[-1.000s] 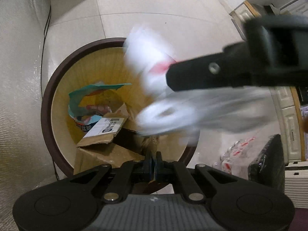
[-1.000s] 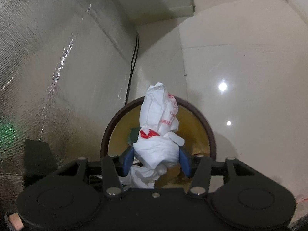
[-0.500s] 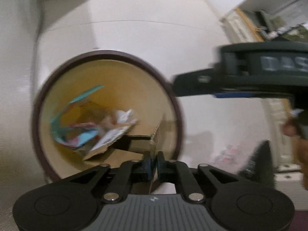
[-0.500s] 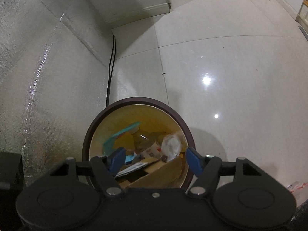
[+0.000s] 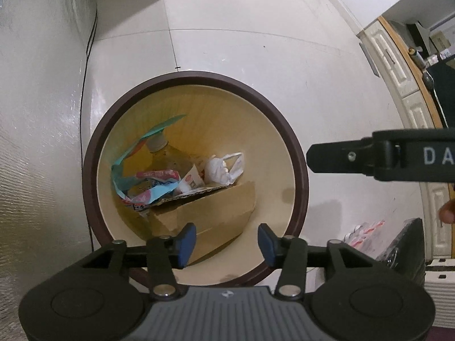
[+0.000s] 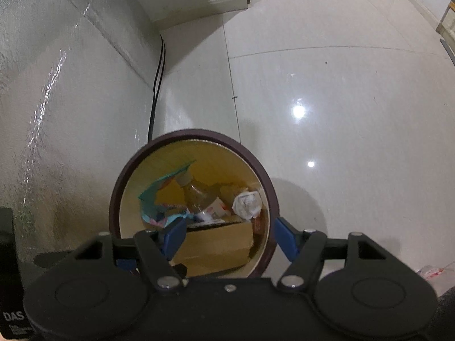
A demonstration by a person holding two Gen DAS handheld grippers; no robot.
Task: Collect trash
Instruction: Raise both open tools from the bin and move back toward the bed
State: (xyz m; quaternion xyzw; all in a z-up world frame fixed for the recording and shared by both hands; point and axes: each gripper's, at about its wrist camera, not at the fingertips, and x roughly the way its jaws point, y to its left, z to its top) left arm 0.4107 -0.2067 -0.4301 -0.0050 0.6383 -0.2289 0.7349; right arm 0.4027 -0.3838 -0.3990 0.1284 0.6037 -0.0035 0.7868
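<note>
Crumpled white plastic bag w/ red print already lies inside the round brown-rimmed, tan-walled bin, on top of a folded cardboard box, next to a clear bottle & teal wrappers. So this drop looks done. More bagged stuff on the floor at right prob. left to collect. Left hand-held gripper: jaws opening, nothing between. Right hand-held gripper: jaws wide apart, empty. Legible: "DA" on the right gripper's body, "DAS" on the left's.

Glossy white tile floor, light glare on it. Bin smooth cream plastic inside, dark brown rim; matt corrugated cardboard box, crumpled white plastic bag, clear plastic bottle. Left wall rough, shiny textured sheet.
</note>
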